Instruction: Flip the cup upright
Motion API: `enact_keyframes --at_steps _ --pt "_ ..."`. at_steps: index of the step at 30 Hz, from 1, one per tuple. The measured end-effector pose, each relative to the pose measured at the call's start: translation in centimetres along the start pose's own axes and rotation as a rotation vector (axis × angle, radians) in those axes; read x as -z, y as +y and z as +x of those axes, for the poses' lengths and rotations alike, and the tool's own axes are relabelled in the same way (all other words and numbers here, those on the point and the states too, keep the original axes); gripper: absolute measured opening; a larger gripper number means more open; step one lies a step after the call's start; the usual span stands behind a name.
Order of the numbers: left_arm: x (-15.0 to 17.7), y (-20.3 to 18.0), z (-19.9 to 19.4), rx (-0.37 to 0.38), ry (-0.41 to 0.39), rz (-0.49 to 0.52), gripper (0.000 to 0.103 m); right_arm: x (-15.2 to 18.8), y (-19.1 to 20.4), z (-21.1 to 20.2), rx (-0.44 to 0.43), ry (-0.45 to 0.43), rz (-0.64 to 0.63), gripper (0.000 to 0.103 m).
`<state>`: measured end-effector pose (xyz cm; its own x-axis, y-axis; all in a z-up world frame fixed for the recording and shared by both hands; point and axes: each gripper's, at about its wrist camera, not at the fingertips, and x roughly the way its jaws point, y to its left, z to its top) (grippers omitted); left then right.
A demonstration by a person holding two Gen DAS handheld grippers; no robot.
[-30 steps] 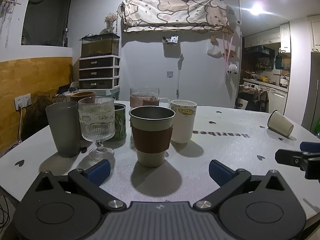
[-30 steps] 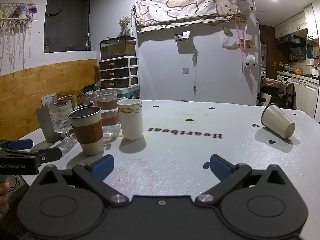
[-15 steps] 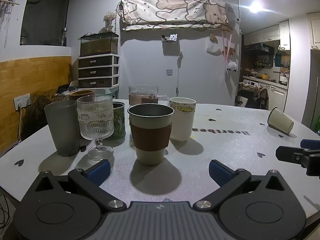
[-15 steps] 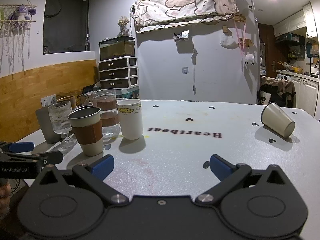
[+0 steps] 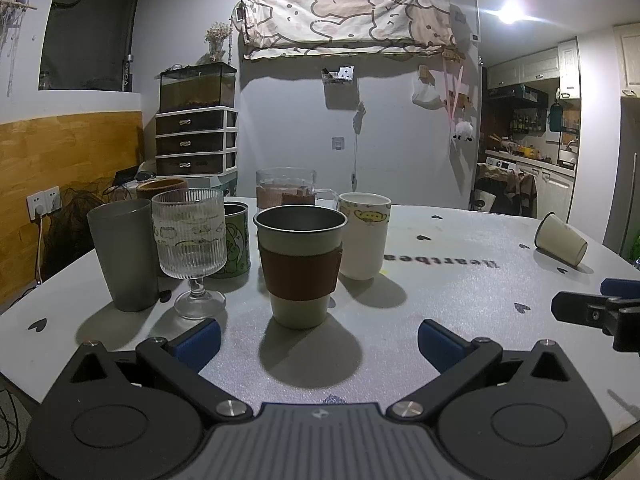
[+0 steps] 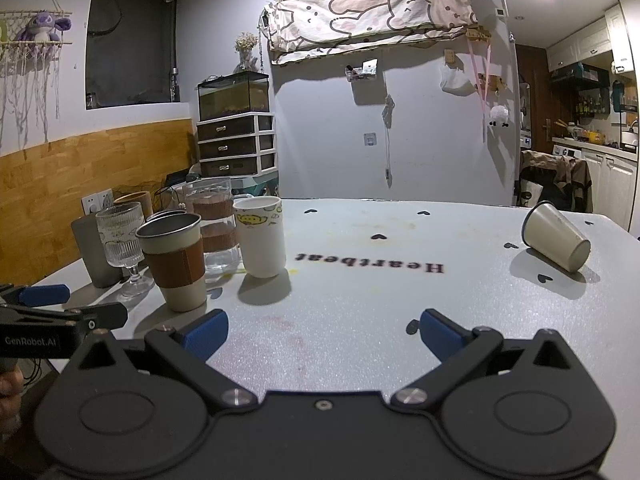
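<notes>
A cream cup (image 6: 557,241) lies tipped on its side at the far right of the white table, mouth toward the back left; it also shows in the left wrist view (image 5: 561,240). My right gripper (image 6: 322,330) is open and empty, low over the table's near part, well short of the cup. My left gripper (image 5: 319,338) is open and empty, facing a cup with a brown sleeve (image 5: 300,270). The right gripper's fingers (image 5: 592,310) show at the right edge of the left wrist view. The left gripper's fingers (image 6: 64,308) show at the left edge of the right wrist view.
A cluster of upright vessels stands at the table's left: a grey tumbler (image 5: 122,254), a ribbed stem glass (image 5: 192,244), a green tin (image 5: 236,240), a glass pitcher (image 5: 286,190), a white mug (image 5: 364,236). The table (image 6: 380,292) carries "Heartbeat" lettering.
Both views have shifted only slightly; the left gripper has drifted a little back and down from the sleeve cup. The tipped cup has not moved.
</notes>
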<state>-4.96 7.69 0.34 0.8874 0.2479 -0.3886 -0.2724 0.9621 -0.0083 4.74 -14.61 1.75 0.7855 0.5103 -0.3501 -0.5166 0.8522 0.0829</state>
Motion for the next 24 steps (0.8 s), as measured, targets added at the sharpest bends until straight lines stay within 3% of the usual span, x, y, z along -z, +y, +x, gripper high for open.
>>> enact_keyframes --at_steps 24 --pt "0.20 -0.16 0.26 0.004 0.005 0.001 0.103 0.17 0.23 0.01 0.003 0.006 0.005 0.103"
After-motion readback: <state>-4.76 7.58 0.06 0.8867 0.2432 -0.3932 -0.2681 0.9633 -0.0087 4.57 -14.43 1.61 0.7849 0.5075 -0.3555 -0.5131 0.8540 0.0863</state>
